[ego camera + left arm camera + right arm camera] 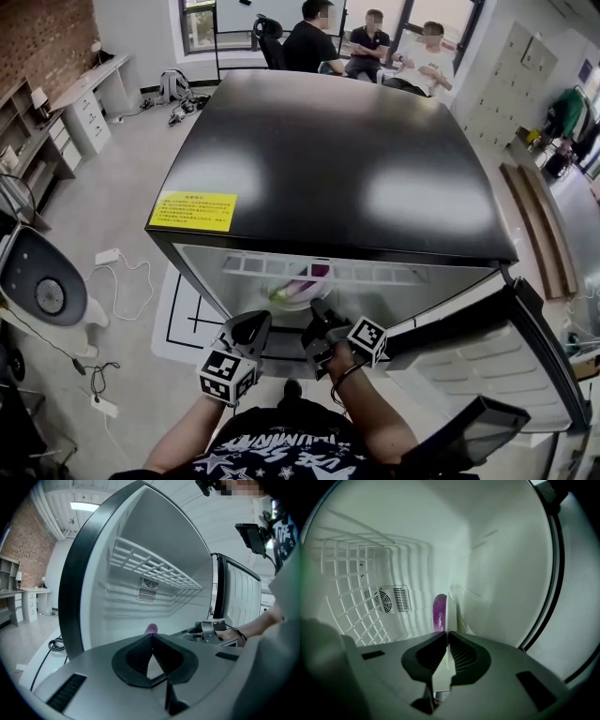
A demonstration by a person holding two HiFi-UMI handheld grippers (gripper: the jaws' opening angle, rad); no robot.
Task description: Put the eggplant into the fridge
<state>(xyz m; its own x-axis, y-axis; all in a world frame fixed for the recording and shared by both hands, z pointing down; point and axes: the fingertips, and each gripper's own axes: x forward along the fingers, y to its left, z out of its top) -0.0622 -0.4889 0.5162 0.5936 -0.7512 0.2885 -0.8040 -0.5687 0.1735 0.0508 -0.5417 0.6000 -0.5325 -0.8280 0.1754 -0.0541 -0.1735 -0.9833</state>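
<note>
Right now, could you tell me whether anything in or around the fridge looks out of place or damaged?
Nothing stands out. The fridge door is open, the wire shelf looks level, and the eggplant lies on a white plate inside, whose rim the right gripper pinches. No spill or damage shows.

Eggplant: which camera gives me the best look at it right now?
Right gripper view: the eggplant stands closest, a purple strip beside the thin white edge clamped in the right tool. Head view shows a small purple patch inside the fridge; left gripper view only its tip.
</note>
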